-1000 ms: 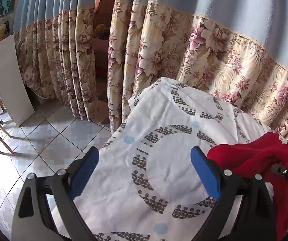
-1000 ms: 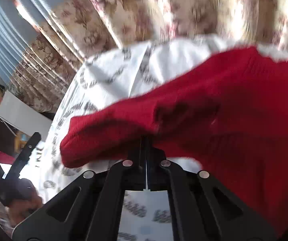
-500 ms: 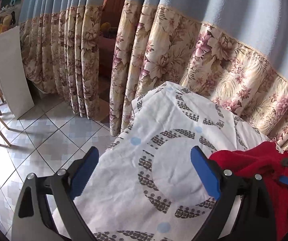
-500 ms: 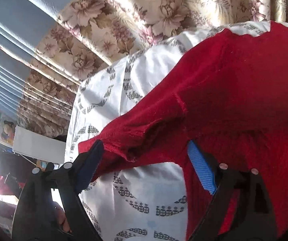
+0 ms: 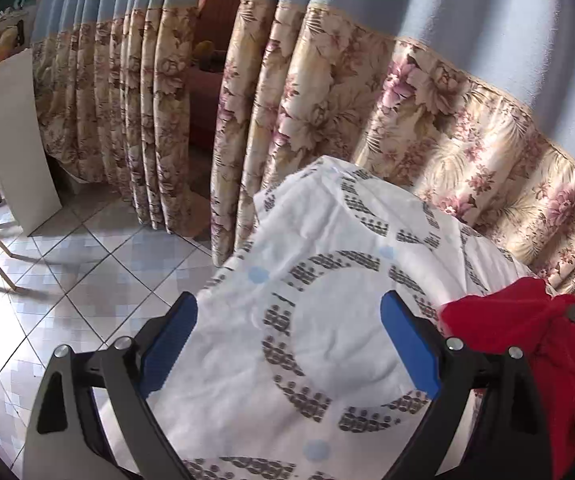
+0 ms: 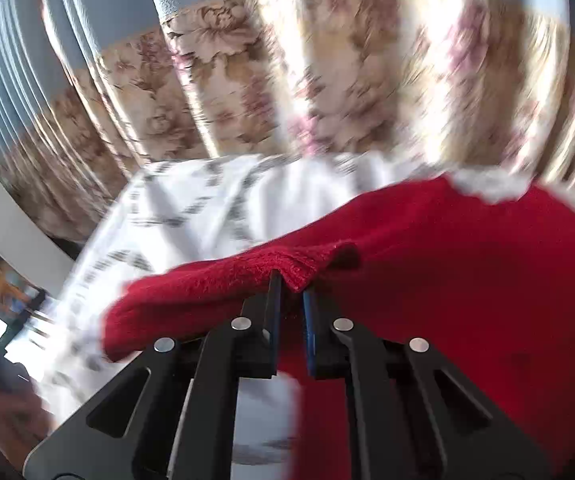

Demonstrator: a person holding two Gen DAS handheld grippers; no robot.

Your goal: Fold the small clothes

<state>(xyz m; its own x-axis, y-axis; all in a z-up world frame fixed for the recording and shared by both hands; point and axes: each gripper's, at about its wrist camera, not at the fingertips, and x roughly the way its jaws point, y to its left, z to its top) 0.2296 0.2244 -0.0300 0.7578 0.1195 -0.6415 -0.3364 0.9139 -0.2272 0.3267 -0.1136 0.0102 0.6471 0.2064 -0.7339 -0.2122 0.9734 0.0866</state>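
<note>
Floral curtains [image 5: 427, 120] back the sheeted counter [image 5: 327, 320]; right gripper [image 6: 289, 292] pinches the red garment [image 6: 467, 280] edge, lying rightward of the open, empty left gripper [image 5: 287, 344].

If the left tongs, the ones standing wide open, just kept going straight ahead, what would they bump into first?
Most likely the white patterned sheet: it fills the gap ahead of the left tongs, which point down toward it. The red garment lies off to the side, out of that line. Depth is hard to judge.
</note>
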